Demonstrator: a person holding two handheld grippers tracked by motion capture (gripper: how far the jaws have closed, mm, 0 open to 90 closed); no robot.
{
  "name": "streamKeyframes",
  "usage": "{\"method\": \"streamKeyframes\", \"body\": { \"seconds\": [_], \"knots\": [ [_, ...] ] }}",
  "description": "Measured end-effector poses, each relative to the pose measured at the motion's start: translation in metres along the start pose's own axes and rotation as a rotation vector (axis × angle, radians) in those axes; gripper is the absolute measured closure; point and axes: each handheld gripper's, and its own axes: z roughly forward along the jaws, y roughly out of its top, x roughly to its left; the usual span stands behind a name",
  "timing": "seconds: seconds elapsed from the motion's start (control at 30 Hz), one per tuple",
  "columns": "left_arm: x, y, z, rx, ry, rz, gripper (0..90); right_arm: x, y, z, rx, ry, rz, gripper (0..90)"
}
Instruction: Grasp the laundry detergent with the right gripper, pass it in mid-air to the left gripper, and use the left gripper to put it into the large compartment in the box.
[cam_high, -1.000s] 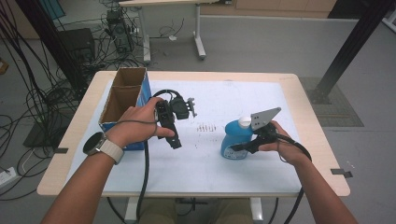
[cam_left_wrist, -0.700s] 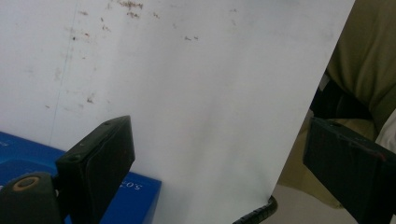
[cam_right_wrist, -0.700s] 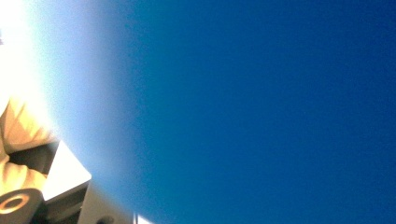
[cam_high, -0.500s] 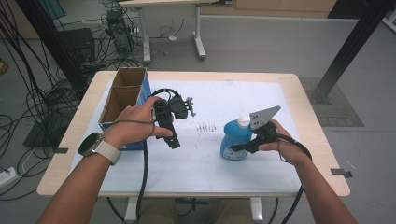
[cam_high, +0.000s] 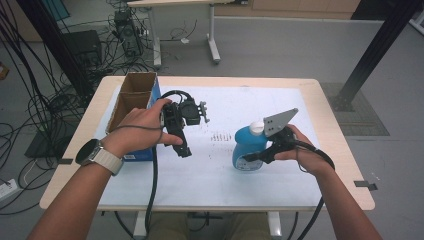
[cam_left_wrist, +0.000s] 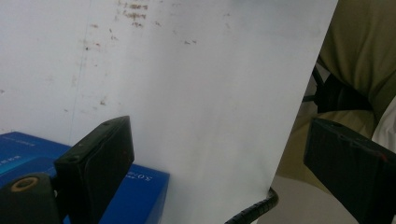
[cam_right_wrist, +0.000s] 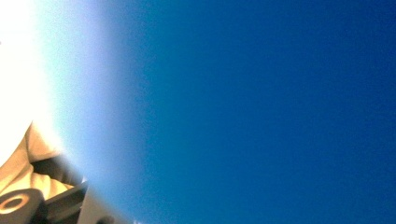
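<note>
1. Lifted slightly since the earlier frame: blue bottle (cam_high: 248, 149), white cap, clamped in the right gripper (cam_high: 255, 156).
2. Bottle label: round, print too small to read.
3. Left gripper (cam_high: 184, 150): jaws spread, nothing between them.
4. Blue box (cam_left_wrist: 135, 196), beside left gripper: white lettering, illegible.

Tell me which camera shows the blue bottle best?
The high view: the blue bottle appears whole with its white cap, clamped in the right gripper. The right gripper view gives a blurred blue surface; the left gripper view faces the white table cover.
</note>
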Motion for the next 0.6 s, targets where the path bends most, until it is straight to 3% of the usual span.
{"method": "streamKeyframes", "body": {
  "seconds": [0.6],
  "knots": [
    [0.007, 0.01, -0.027, 0.0, 0.009, 0.083, 8.9, 0.01, 0.035, 0.01, 0.019, 0.008, -0.016, 44.2]
  ]
}}
